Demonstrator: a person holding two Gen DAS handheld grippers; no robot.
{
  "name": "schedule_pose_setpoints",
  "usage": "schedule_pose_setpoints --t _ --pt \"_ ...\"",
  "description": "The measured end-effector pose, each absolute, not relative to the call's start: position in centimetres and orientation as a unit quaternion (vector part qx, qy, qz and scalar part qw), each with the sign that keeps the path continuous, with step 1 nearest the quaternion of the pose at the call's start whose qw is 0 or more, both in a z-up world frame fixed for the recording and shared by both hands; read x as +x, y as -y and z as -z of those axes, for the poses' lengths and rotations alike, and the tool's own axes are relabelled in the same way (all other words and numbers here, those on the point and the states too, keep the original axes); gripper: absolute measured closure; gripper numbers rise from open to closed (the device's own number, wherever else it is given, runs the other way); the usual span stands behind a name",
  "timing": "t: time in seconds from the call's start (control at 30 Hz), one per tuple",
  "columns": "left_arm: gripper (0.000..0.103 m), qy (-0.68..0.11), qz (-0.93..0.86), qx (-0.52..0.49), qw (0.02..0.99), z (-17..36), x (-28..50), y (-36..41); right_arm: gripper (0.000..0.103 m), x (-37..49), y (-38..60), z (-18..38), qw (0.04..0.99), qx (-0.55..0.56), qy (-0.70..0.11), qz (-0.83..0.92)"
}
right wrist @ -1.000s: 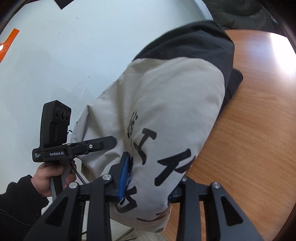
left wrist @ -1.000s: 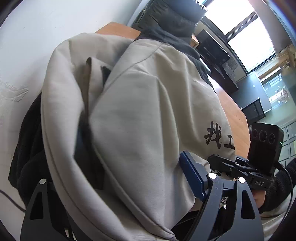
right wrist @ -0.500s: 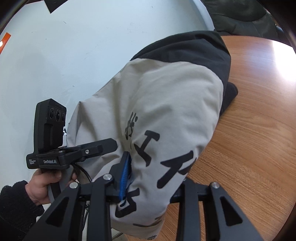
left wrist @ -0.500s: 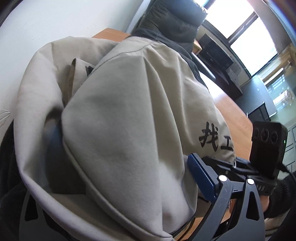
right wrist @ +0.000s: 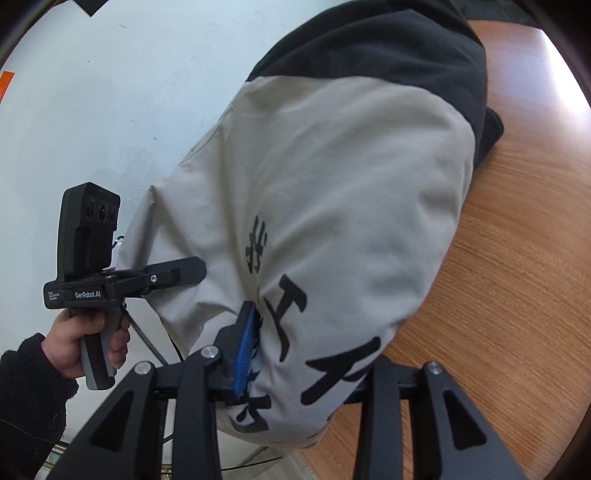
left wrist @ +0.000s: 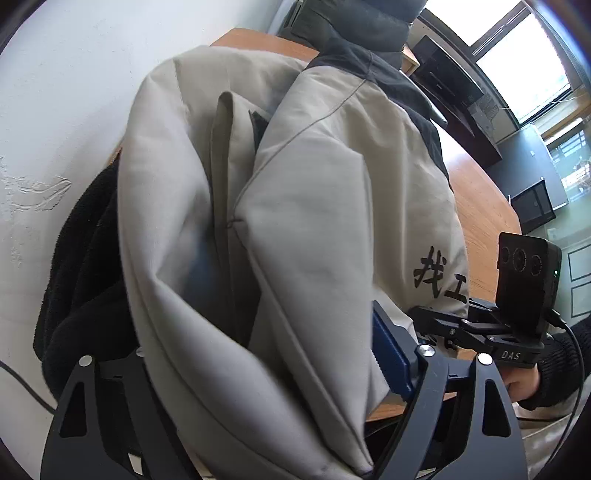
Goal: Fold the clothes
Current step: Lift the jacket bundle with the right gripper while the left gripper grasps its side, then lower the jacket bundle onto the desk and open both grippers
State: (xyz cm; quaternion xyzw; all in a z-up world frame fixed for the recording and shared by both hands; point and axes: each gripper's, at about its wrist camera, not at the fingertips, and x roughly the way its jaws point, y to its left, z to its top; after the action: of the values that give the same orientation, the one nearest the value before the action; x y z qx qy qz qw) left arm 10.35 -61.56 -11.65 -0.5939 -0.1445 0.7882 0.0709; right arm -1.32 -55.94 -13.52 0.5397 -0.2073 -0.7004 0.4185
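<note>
A beige jacket (left wrist: pixel 332 206) with black shoulders, black fleece lining and black printed characters fills both views; it also shows in the right wrist view (right wrist: pixel 351 192). My left gripper (left wrist: pixel 266 373) is shut on a thick bunch of its beige fabric, with only its right blue pad (left wrist: pixel 388 350) showing. My right gripper (right wrist: pixel 299 354) is shut on the printed edge of the jacket, its left blue pad (right wrist: pixel 245 343) pressed against the cloth. The jacket hangs lifted between the two grippers, its far black end resting on the wooden table (right wrist: pixel 517 258).
A white wall (right wrist: pixel 129 92) runs along the left of the table. A dark chair with a dark coat (left wrist: pixel 362 22) stands at the table's far end. Windows and dark cabinets (left wrist: pixel 461 85) lie beyond. The table's near edge (right wrist: pixel 332 443) is beside my right gripper.
Both grippers kept their hold. The jacket swung closer to the left camera half a second ago, then back away, exposing the black lining at left again. The right view barely changed.
</note>
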Motion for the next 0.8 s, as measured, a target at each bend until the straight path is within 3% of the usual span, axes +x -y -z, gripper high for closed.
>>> schedule_pose_setpoints --t 0.23,0.5,0.6,0.67,0.8 --pt "0.017 0.147 -0.796 -0.584 0.065 11.1 9.7 60.8 0.072 -2.7 57.6 12.4 0.436 0.523 0.222 0.698" --pt "0.019 0.141 -0.784 -0.599 0.079 11.4 10.7 62.8 0.068 -3.0 61.7 13.2 0.439 0.544 0.224 0.679" --pt "0.018 0.138 -0.781 -0.605 0.074 10.7 11.8 64.1 0.057 -3.4 62.6 13.3 0.436 0.558 0.225 0.670" --pt "0.018 0.130 -0.784 -0.604 0.061 9.6 12.7 64.7 0.032 -3.8 62.7 13.1 0.424 0.565 0.215 0.674" --pt "0.019 0.117 -0.800 -0.588 -0.003 5.5 16.6 66.8 0.026 -4.0 61.9 11.4 0.428 0.560 0.187 0.684"
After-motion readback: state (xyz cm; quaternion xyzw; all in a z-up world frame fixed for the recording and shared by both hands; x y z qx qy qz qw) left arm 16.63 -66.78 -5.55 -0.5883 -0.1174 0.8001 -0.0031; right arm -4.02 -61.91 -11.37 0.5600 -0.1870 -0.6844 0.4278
